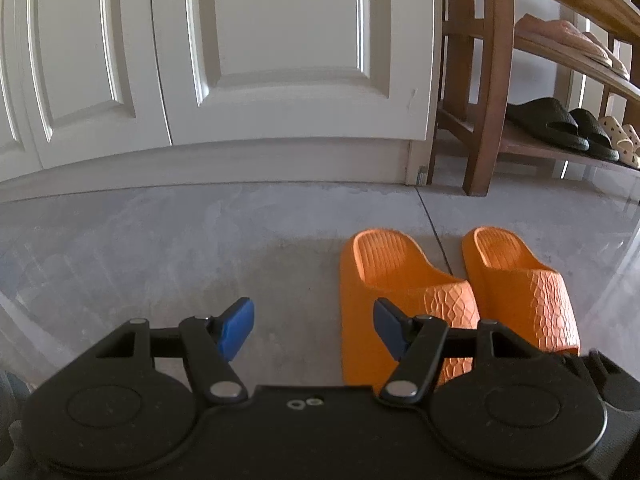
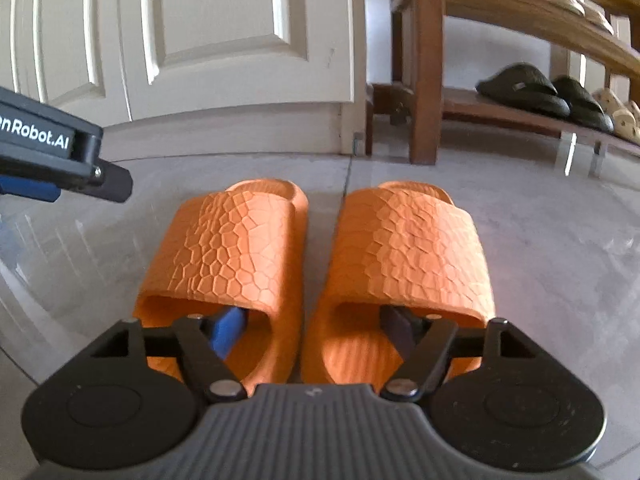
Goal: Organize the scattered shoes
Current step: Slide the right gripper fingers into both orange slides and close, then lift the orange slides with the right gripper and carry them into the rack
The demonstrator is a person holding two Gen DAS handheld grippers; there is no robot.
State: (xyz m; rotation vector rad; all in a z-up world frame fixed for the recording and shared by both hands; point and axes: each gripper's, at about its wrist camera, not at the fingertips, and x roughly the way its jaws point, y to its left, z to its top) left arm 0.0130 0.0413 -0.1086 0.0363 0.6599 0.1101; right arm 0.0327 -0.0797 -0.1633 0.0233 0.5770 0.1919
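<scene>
Two orange textured slippers stand side by side on the grey floor, the left slipper and the right slipper with their toe ends toward me in the right wrist view. My right gripper is open, with one finger inside each slipper's toe opening and the inner walls of both between the jaws; the pads do not press on them. In the left wrist view the pair, left slipper and right slipper, lies to the right of my left gripper. That gripper is open and empty over bare floor.
A wooden shoe rack stands at the right against the wall. Black slippers and cream perforated shoes sit on its low shelf, pink shoes above. White panelled doors fill the back. My left gripper's body is left of the pair.
</scene>
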